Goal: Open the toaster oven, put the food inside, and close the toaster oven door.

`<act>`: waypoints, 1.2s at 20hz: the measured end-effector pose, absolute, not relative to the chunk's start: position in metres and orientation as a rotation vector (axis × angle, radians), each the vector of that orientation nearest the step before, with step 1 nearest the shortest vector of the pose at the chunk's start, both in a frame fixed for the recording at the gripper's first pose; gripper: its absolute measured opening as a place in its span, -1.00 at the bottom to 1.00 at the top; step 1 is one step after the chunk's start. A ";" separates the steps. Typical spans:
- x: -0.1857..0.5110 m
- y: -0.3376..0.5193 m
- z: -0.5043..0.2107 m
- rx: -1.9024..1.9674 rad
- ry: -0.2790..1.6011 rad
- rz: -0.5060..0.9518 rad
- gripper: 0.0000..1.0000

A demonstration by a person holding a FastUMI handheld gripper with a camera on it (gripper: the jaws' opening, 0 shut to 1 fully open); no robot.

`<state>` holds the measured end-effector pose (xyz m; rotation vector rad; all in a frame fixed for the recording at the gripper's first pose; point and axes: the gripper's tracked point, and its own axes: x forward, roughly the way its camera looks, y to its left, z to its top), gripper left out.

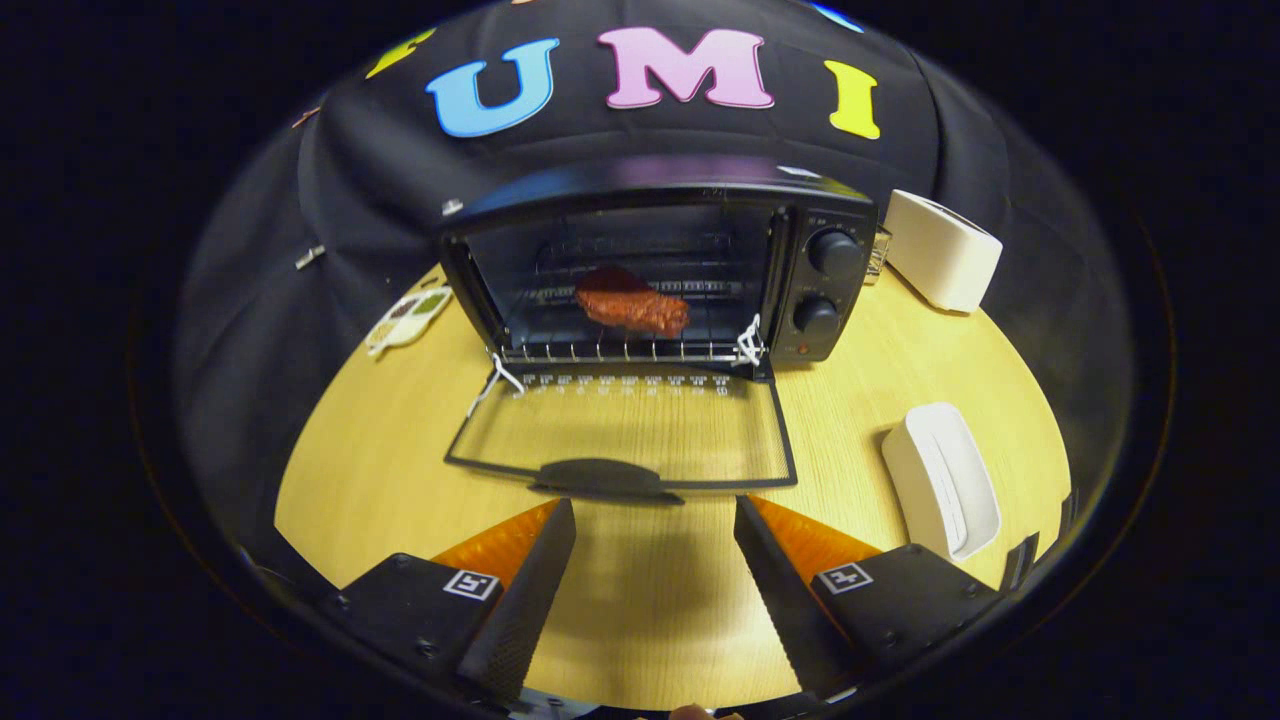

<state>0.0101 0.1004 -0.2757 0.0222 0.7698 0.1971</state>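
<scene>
wooden table (400, 470) bears two white boxes (940, 480) beside the oven (820, 280); tongs (655, 535) gape empty before its lowered door (620, 440).

**Colours on the bench**

From my seat I see a bench (880, 380) of pale yellow wood with a fine straight grain. The oven (835, 215) is black, with black knobs (833, 253) and a silver wire rack (625, 352). Its door (620, 430) has a black frame and handle round clear glass, with a row of small white marks along the hinge edge. The food (632, 302) is reddish-brown, darker on top. Two white boxes (940, 250) sit to the right, the nearer one (940, 480) ribbed. A white tray (408, 318) holds green and brown patches. The gripper (655, 520) bears black-and-white square tags.
</scene>
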 end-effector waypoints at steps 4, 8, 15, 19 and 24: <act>0.008 0.107 -0.299 -0.047 0.810 0.209 0.98; 0.018 0.109 -0.318 -0.061 0.831 0.180 0.98; 0.038 0.118 -0.327 -0.069 0.812 0.178 0.97; 0.039 0.119 -0.317 -0.142 0.761 0.220 0.93; 0.036 0.120 -0.280 -0.194 0.648 0.271 0.93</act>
